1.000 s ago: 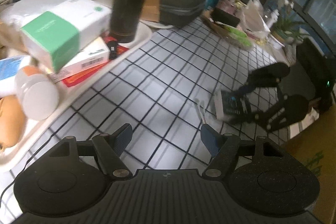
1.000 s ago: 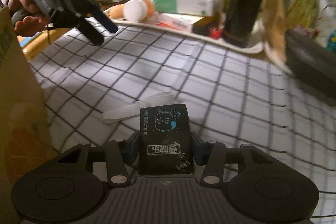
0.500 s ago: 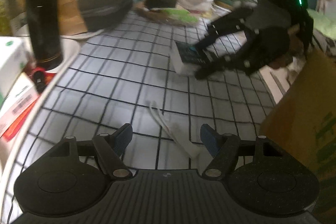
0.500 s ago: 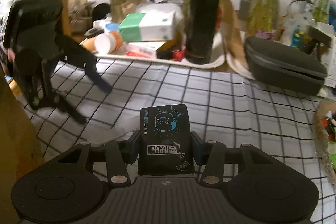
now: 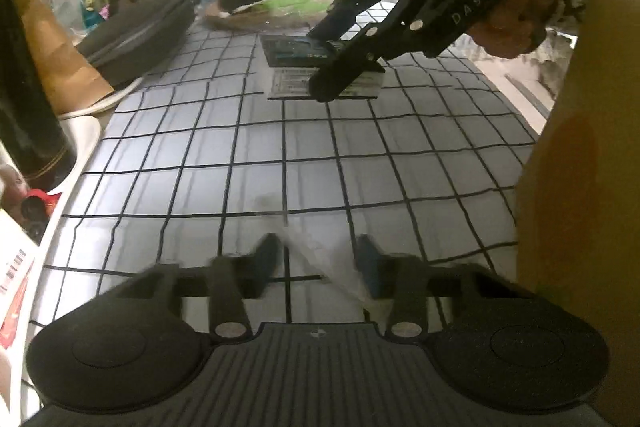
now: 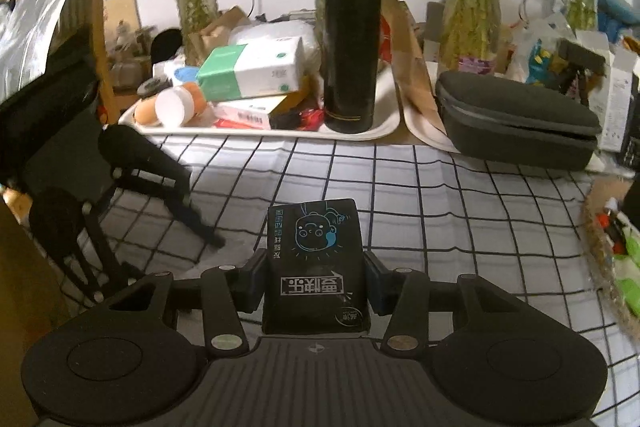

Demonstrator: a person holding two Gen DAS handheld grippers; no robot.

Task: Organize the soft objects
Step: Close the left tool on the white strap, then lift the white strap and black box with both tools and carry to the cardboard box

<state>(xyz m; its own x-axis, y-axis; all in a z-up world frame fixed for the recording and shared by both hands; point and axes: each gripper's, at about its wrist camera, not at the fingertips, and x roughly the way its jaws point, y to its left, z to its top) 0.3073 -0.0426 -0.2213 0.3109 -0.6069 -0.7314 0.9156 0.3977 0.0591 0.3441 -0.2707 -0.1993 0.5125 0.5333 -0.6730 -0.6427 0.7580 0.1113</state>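
My right gripper [image 6: 316,277] clamps a soft black tissue pack [image 6: 315,267] between its pads; the glossy wrapper has a blue cartoon face and pale block lettering. In the left wrist view that pack [image 5: 298,55] hangs above the checked cloth [image 5: 280,163], pinched between the right gripper's [image 5: 340,67] long dark fingers, with my hand [image 5: 516,23] behind them.

My left gripper [image 5: 318,263] has just been closing, its jaws now narrow, with a thin, translucent white plastic wrapper [image 5: 324,259] between them. The wrapper is crinkled and lies flat on the cloth. The picture is blurred there, so I cannot tell whether the pads press on it yet.

The cloth is smooth and pale with a black grid. To my right stands a matte brown cardboard box [image 5: 580,163]. Across the table a white tray [image 6: 384,123] carries a tall, shiny black flask [image 6: 352,35], a green and white box [image 6: 252,67] and a toppled white-capped bottle [image 6: 174,107]. Beside the tray sits a rounded grey zip case [image 6: 516,123].
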